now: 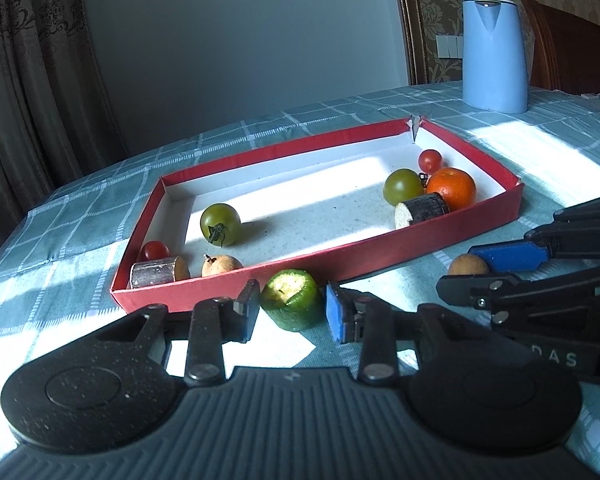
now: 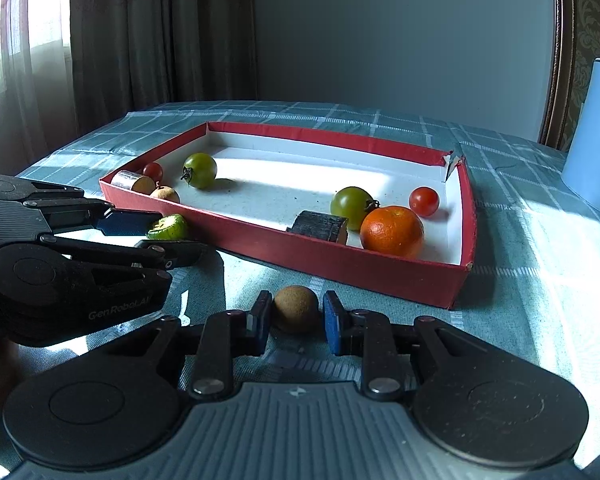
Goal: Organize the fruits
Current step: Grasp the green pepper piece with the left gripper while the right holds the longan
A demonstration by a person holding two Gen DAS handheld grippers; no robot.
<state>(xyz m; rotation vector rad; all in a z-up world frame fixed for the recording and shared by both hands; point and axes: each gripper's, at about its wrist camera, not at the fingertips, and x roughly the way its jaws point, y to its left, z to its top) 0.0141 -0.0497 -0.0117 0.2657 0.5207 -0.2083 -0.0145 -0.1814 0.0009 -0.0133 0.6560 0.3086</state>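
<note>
Left gripper (image 1: 293,309), low centre of frame: jaws open, straddling a green cut fruit piece (image 1: 292,303) on the worktop (image 1: 540,152), neither pad clearly touching. Right gripper (image 2: 296,317), low centre: jaws open around a brown round fruit (image 2: 296,308), small gaps either side. Both fruits sit just outside the near wall of the red box (image 1: 380,248). Inside, mid-frame: green tomato (image 1: 220,224) at left, orange (image 1: 451,187) at right with other pieces. Blue kettle (image 1: 494,54) upper right.
</note>
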